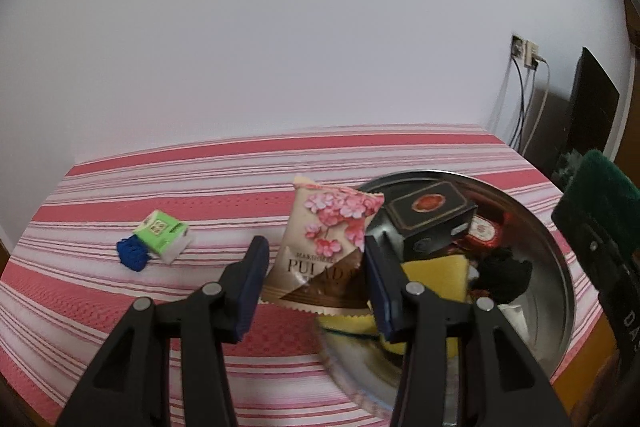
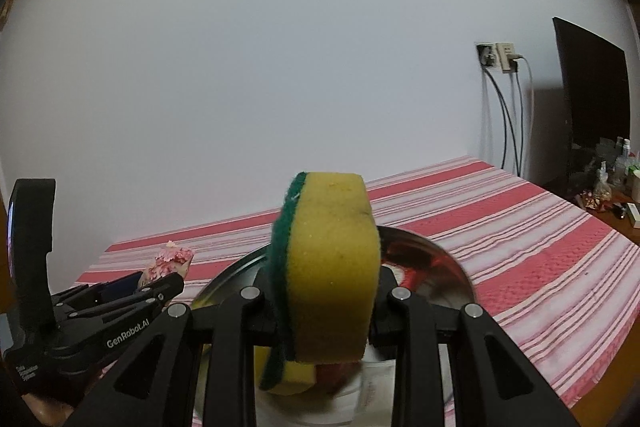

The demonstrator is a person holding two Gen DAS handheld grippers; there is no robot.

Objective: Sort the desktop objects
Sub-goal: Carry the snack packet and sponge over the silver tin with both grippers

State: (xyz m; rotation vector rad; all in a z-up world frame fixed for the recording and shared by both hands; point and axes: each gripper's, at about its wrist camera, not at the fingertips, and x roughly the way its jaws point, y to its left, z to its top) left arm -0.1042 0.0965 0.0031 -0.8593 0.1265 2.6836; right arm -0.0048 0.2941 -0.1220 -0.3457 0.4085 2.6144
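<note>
My left gripper [image 1: 316, 277] is shut on a beige snack packet [image 1: 320, 247] with pink blossoms, held at the left rim of a round metal tray [image 1: 556, 267]. The tray holds a black box [image 1: 430, 219], a yellow sponge [image 1: 436, 277], a red-wrapped item [image 1: 484, 233] and something black [image 1: 504, 277]. My right gripper [image 2: 324, 291] is shut on a yellow and green sponge [image 2: 332, 267] and holds it above the tray [image 2: 440, 259]. The left gripper [image 2: 120, 295] with the packet [image 2: 170, 261] shows at the left of the right wrist view.
A green-and-white small box [image 1: 162, 231] and a blue tuft [image 1: 134, 255] lie on the striped red cloth [image 1: 160, 307] to the left. A wall socket with cables [image 2: 500, 61], a dark monitor [image 2: 592, 87] and small clutter [image 2: 608, 183] are at the right.
</note>
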